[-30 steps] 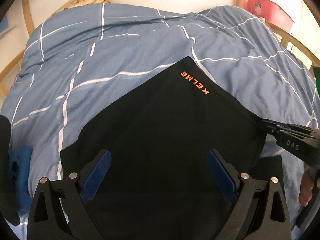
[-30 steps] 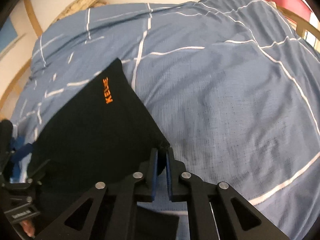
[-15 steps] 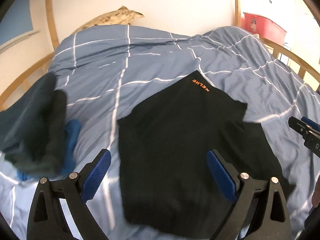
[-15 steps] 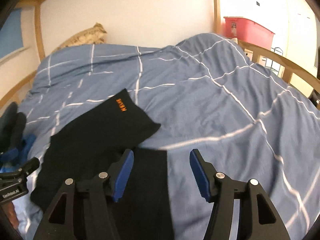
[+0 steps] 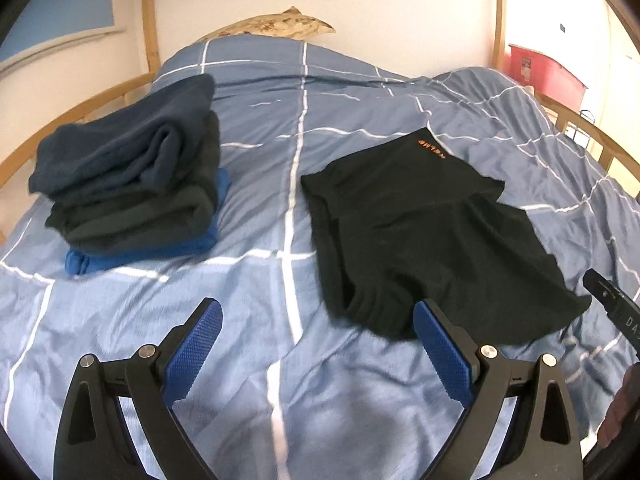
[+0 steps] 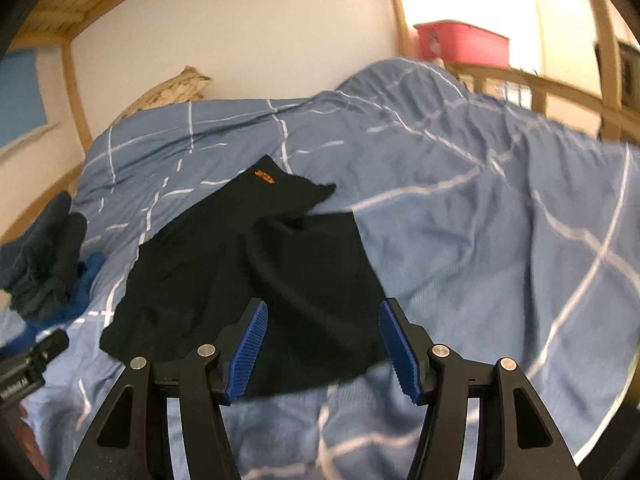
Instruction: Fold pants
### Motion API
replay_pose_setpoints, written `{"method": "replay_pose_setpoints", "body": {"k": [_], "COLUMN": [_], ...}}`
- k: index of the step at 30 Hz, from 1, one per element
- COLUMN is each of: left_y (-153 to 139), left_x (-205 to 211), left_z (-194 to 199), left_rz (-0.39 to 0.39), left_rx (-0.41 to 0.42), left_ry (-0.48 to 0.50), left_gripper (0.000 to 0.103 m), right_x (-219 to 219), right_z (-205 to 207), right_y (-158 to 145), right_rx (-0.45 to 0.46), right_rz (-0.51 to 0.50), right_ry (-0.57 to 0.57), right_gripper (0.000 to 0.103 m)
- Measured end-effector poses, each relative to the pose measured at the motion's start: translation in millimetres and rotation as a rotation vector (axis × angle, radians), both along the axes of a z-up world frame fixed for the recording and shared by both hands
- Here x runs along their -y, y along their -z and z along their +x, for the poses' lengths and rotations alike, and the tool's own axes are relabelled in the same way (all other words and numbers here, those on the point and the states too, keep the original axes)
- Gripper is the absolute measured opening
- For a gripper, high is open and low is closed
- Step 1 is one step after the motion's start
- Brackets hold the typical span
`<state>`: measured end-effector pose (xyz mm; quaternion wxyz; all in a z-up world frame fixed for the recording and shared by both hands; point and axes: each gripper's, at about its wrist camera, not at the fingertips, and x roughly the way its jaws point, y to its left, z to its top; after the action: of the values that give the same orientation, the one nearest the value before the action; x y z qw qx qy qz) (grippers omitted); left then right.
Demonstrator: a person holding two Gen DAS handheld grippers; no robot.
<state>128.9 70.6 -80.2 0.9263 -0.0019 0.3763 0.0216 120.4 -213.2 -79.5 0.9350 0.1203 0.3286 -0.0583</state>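
The right gripper (image 6: 322, 336) has let go of the black pants (image 5: 424, 232): a second ago its jaws were closed on the right edge of the cloth, and now they stand half open with nothing pressed between the blue pads. The left gripper (image 5: 316, 344) is wide open and also empty. Both grippers have pulled back toward the near side of the bed (image 5: 280, 380), so the whole garment is in view now, where before it filled the pictures.

The pants lie flat on the blue checked duvet, right of the middle, folded over once, with the orange logo (image 5: 430, 148) at the far edge. The upper layer does not cover the lower one evenly: a lower part sticks out to the right and toward the front. I judge that one fold is just finished and at least one more fold, or some straightening, is needed.

To the left, well apart from the pants, a stack of folded clothes (image 5: 128, 176) in dark and blue colours rests on the duvet. A patterned pillow (image 5: 276, 26) is at the far wall and a red box (image 5: 544, 76) stands beyond the wooden rail. Nothing lies between the grippers and the pants.
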Motion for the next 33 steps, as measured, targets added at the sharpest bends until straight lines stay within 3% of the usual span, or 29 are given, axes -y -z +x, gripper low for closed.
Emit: {"method": "replay_pose_setpoints", "body": {"k": [6,10,19,23,25,26,30,33], "left_y": [14.6,21.2,47.8,59.8,63.4,63.8,59.5,55.8], "left_x": [-3.5,-2.5,4.7,2.3,1.6,2.1,4.6,2.5], "left_z": [-7.0,6.0,45.6,54.4,57.5,58.0,52.9,49.1], "left_rz": [-0.035,-0.09,-0.217,-0.282,-0.304,-0.301,-0.253,-0.243], "left_rx": [-0.015,-0.039,-0.123,-0.143,-0.146,-0.145,-0.115,-0.107], "left_ry": [-0.005,0.004,-0.021,-0.065,-0.076,-0.084,-0.094,-0.099], "left_gripper": [0.093,0.079,0.061,0.057,0.045,0.044,0.025,0.021], "right_x": [2.5,5.4,12.4,6.5,5.6,5.8,11.2,13.3], "right_z": [-18.2,-14.2,-3.8,1.4,4.3,6.0,5.3,3.0], "right_y": [22.7,32.4,44.1,47.1,48.5,49.3,50.6,50.0], "right_rx": [-0.012,-0.031,-0.063,-0.076,-0.074,-0.078,-0.072,-0.068], "right_rz": [0.074,0.11,0.16,0.152,0.144,0.142,0.159,0.165], "right_ry": [0.038,0.034,0.071,0.054,0.05,0.051,0.061,0.067], "right_gripper": [0.059,0.059,0.059,0.059,0.059,0.059,0.058,0.058]}}
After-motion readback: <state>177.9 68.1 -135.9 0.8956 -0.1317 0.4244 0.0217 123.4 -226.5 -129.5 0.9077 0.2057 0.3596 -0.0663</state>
